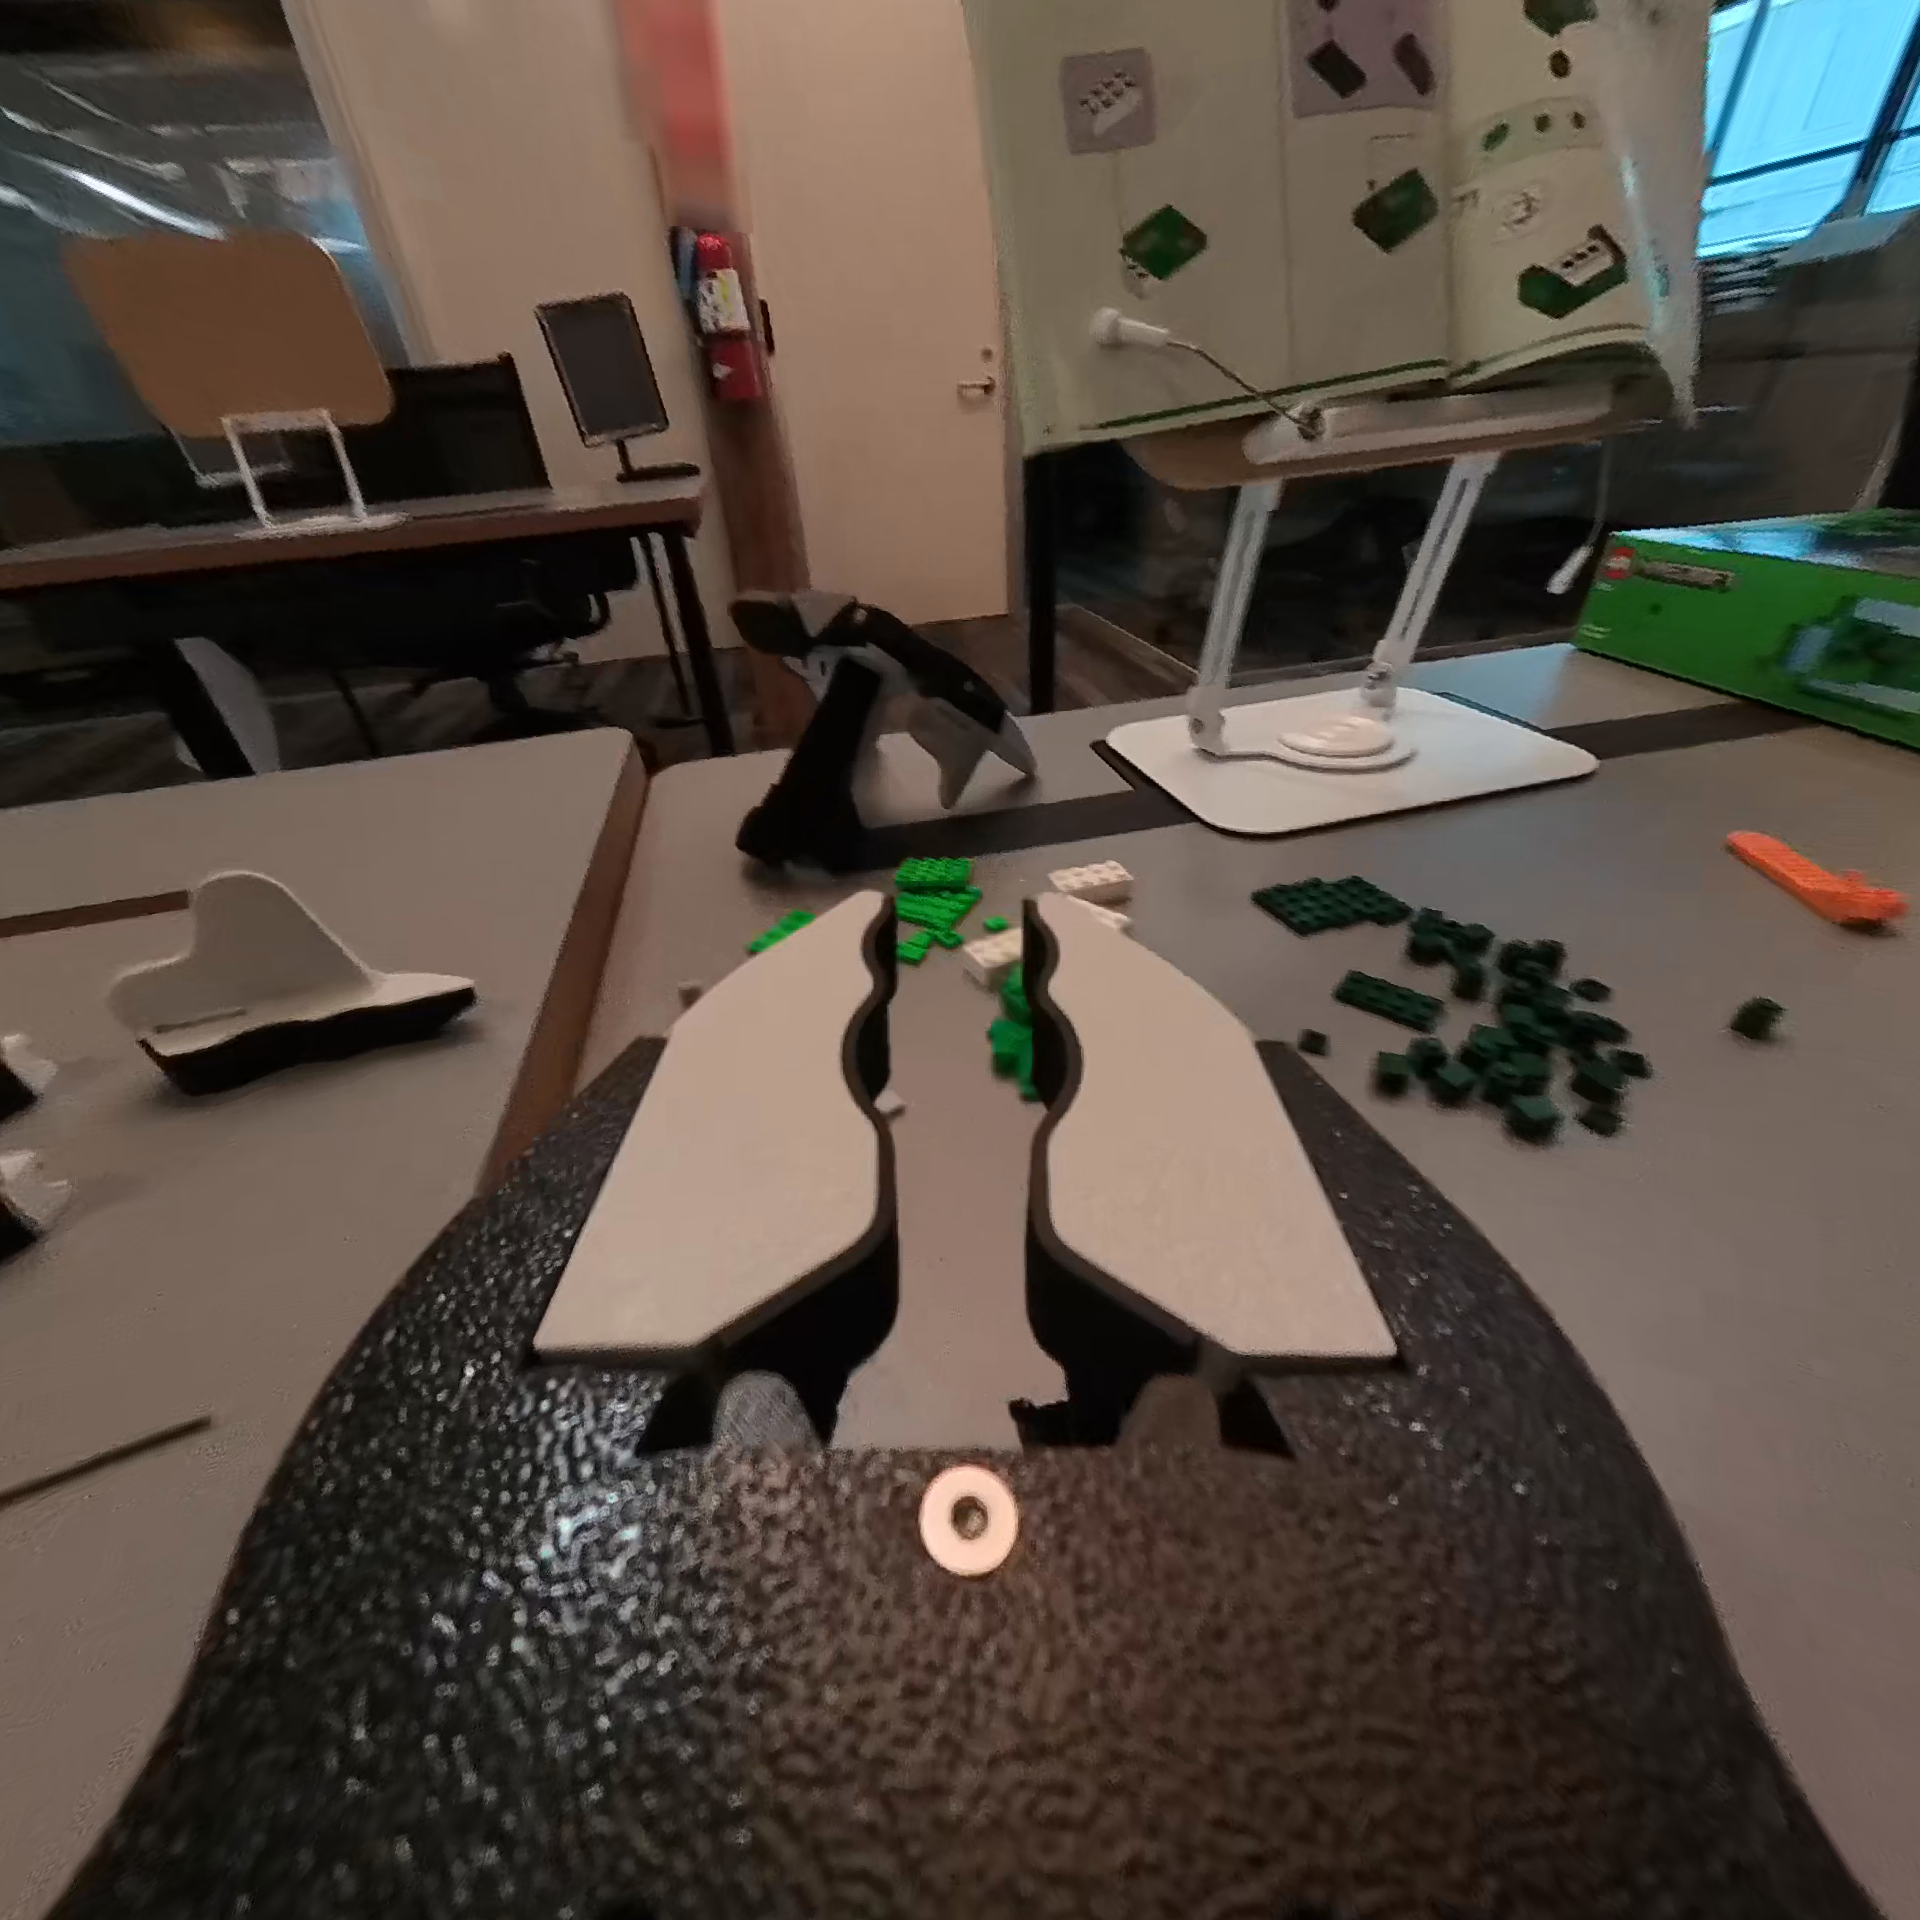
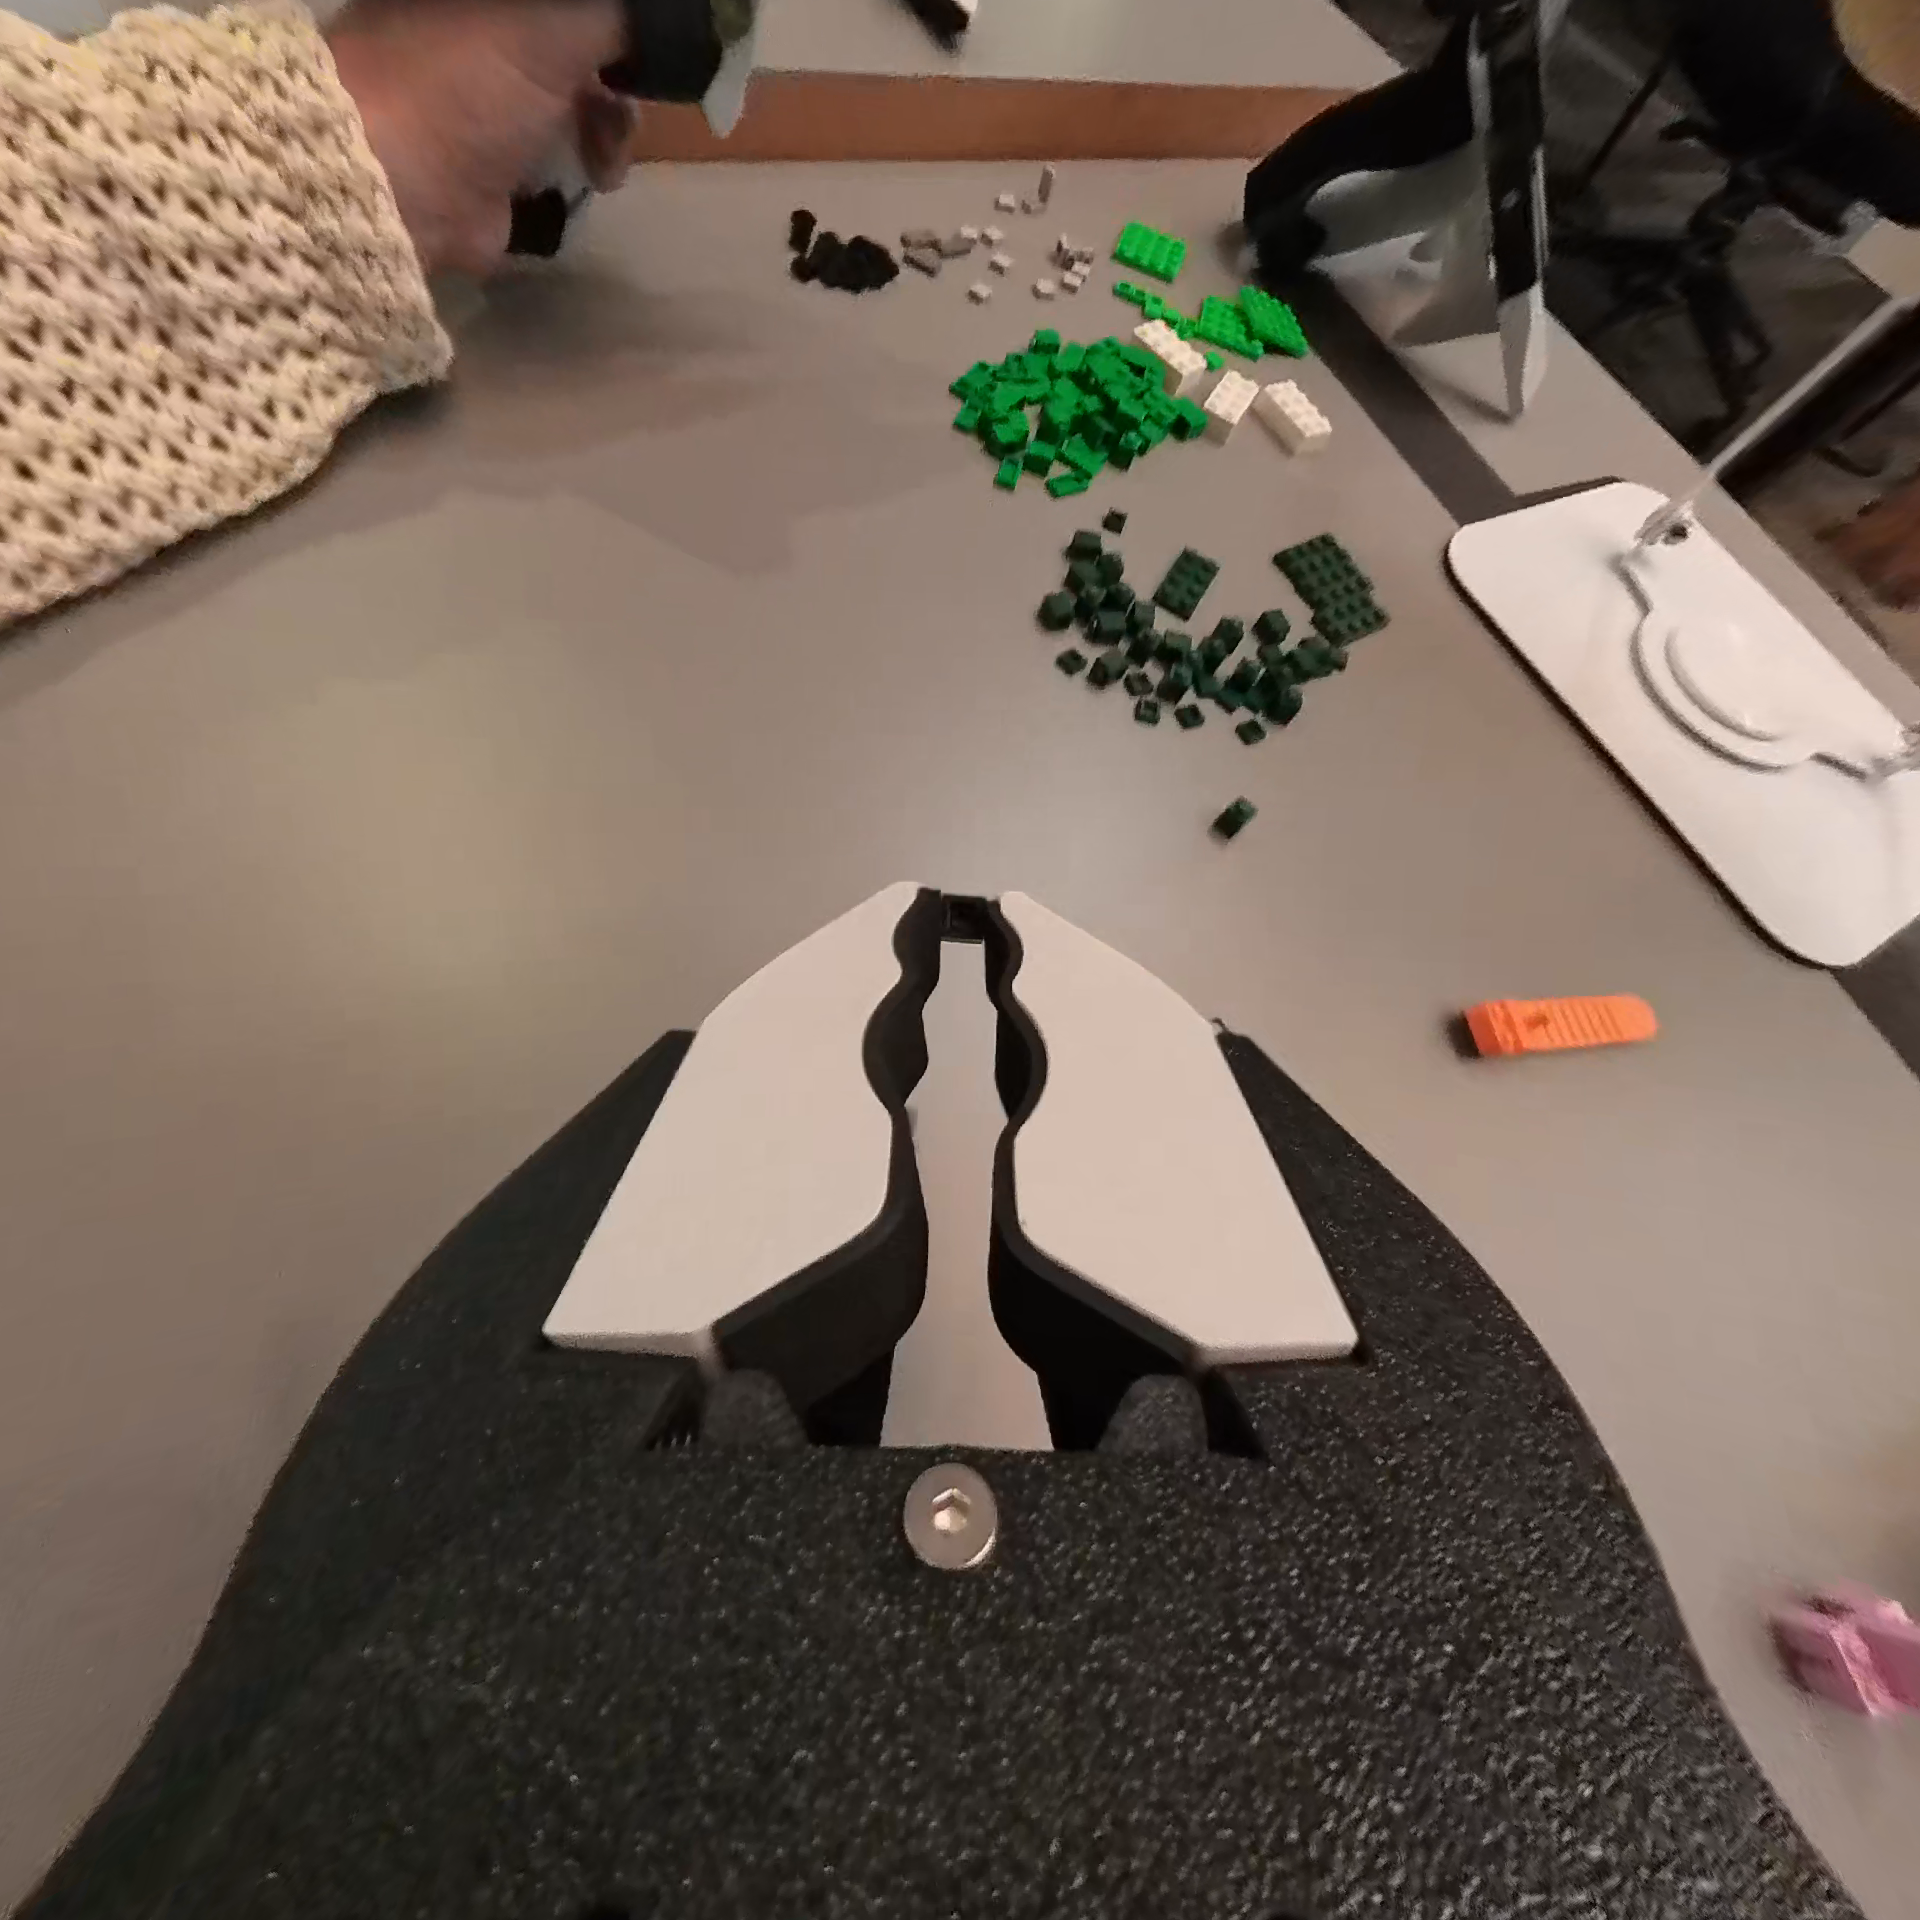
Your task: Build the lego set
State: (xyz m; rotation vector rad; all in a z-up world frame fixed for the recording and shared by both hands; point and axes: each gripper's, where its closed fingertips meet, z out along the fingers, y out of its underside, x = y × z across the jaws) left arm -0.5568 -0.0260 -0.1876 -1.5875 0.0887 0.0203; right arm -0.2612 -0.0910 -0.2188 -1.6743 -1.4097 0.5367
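Right tool (image 2: 961, 920): fingers nearly together, tips pinching a small black piece (image 2: 958, 921) above the desk (image 2: 520, 831). Piece too small to tell its long axis or facing.

Left tool (image 1: 958, 914): parted, a clear gap between the fingers, nothing held, hanging over the desk and pointed at the bright green pile (image 1: 935, 904).

Right wrist view, near to far:
- orange brick separator (image 2: 1558, 1023) lying flat to the right, long axis across the view
- one stray dark green brick (image 2: 1233, 818)
- dark green pile (image 2: 1205, 634), two flat plates at its far edge
- bright green pile (image 2: 1081, 410) with white bricks (image 2: 1236, 390) touching its right side
- small grey bits (image 2: 997, 255) and black bits (image 2: 842, 260) beyond

White stand base (image 2: 1704, 717) on the desk at the right edge. Hand (image 2: 488, 135) in a knit sleeve (image 2: 187, 291) at top left, blurred.
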